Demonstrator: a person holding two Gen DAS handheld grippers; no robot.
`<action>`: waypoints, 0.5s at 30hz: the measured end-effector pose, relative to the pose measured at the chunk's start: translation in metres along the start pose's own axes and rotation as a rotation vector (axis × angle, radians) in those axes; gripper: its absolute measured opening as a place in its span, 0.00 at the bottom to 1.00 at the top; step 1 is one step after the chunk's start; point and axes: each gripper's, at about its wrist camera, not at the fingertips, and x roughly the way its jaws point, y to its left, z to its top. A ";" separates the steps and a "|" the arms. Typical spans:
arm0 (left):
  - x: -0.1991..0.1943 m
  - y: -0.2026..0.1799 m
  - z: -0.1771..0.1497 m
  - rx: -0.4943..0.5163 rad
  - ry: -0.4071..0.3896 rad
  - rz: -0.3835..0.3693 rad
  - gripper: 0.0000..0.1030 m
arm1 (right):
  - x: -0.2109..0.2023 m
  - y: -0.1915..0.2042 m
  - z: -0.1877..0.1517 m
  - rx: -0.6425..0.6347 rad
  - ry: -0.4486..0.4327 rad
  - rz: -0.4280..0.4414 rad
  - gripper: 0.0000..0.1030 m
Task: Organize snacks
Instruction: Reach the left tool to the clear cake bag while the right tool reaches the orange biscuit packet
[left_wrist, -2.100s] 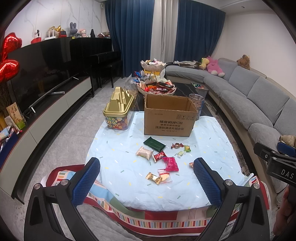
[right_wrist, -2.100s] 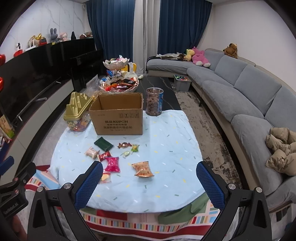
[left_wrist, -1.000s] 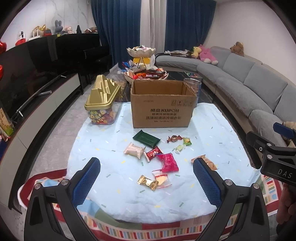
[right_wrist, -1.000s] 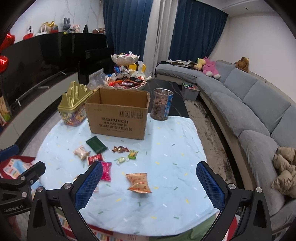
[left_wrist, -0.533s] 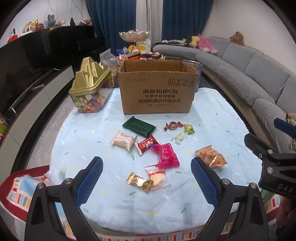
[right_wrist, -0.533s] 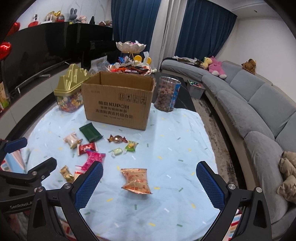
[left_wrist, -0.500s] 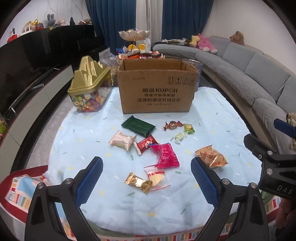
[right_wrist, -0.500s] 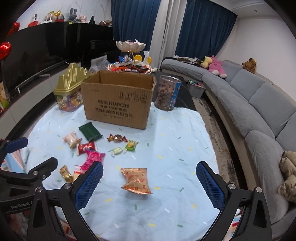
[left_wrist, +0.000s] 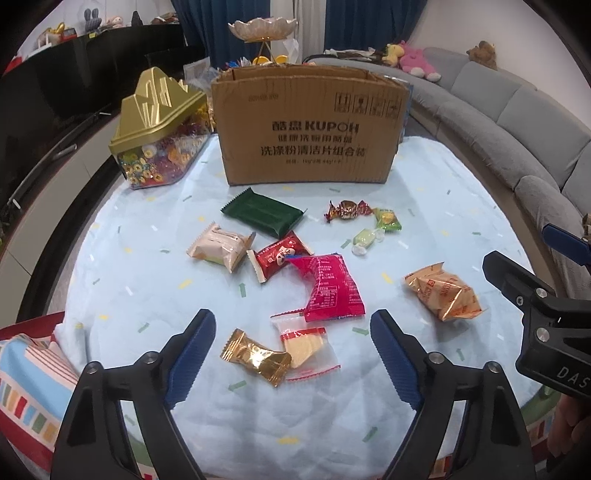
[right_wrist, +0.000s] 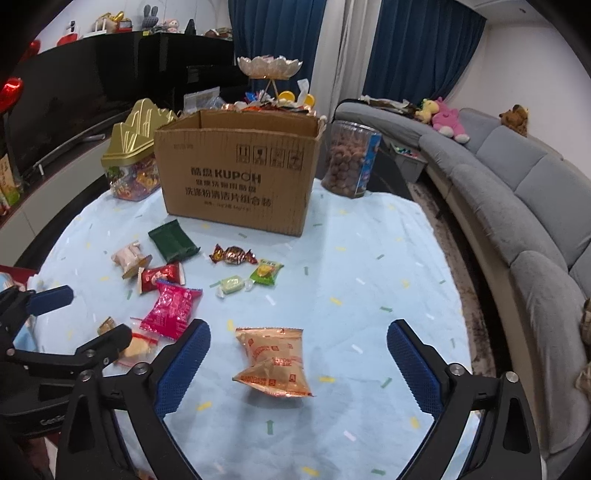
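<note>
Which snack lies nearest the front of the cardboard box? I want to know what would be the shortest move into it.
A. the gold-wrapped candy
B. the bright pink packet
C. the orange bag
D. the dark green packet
D. The dark green packet lies just in front of the cardboard box; the gold candy, orange bag and pink packet all lie farther from it, toward the grippers.

"KUPOH" printed on the cardboard box front, "DAS" on the right hand-held gripper body, packet print too small to read
</note>
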 end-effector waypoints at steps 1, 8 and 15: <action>0.003 -0.001 0.000 0.004 0.004 0.000 0.81 | 0.002 0.000 -0.001 0.003 0.006 0.005 0.92; 0.020 -0.012 -0.004 0.026 0.035 -0.005 0.78 | 0.022 -0.001 -0.004 0.022 0.057 0.055 0.82; 0.037 -0.008 -0.006 0.012 0.074 0.019 0.70 | 0.037 0.001 -0.008 0.030 0.092 0.063 0.82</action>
